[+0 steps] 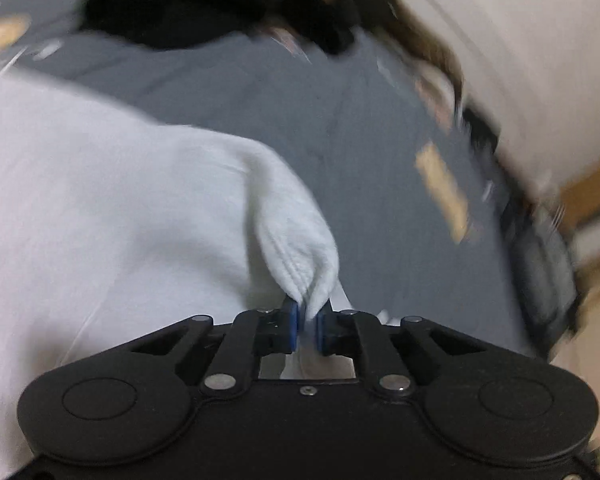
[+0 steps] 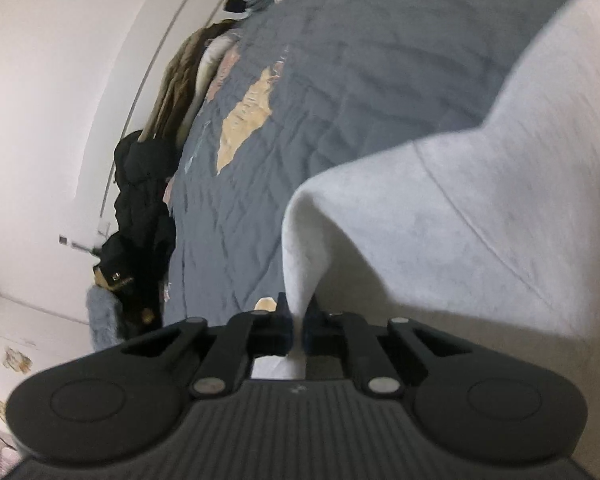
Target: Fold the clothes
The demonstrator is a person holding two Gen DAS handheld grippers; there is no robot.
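1. A grey quilt (image 2: 340, 80) is spread over a bed, with a pale wall (image 2: 60, 80) to one side; dark clothes (image 2: 144, 208) are heaped along the bed's edge, and a black garment (image 1: 188, 12) lies at the far end in the left view.
2. A white top (image 1: 100, 208) is held up over the quilt; it is seen in both wrist views, and how much of it rests on the bed cannot be told.
3. The left gripper (image 1: 307, 326) is closed almost fully on a ribbed edge of the top, which is bunched between its blue pads (image 1: 293, 328).
4. The right gripper (image 2: 296, 330) is likewise pinched nearly shut on a fold of the top, near a seam.
5. The left view is blurred, so motion is judged likely.
6. The step in hand is judged to be the carrying or spreading of the top by two held points, before any fold is laid.
7. Next, an even pull between the two grips is called for, so the cloth is laid flat on the quilt without slipping from the pads.
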